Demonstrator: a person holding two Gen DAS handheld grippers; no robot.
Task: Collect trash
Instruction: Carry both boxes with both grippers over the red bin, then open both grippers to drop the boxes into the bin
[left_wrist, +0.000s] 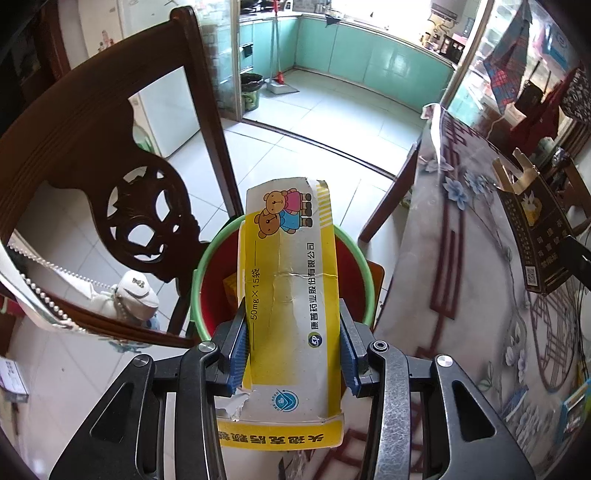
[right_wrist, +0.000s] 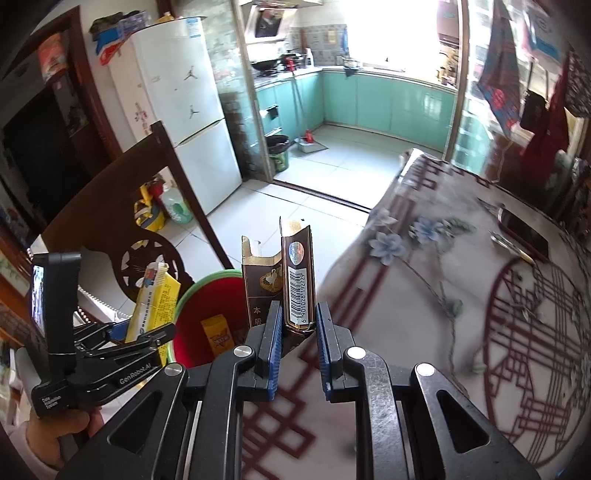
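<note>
Yellow flattened medicine carton (left_wrist: 291, 291), creased and torn at one corner, is pinched across its width by the left gripper (left_wrist: 293, 347) above the red bin (left_wrist: 214, 295); light, limp card, best held mid-length. Right gripper (right_wrist: 298, 332) looks closed on the narrow edge of a brown cigarette box (right_wrist: 297, 280) over the worktop (right_wrist: 424, 295) edge: stiffer, glossy, probably slippery, grip low.

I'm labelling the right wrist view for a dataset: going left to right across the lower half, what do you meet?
Left hand-held gripper holding the yellow medicine box → red bin → brown carton in the right hand-held gripper → flowered tablecloth → phone.
</note>
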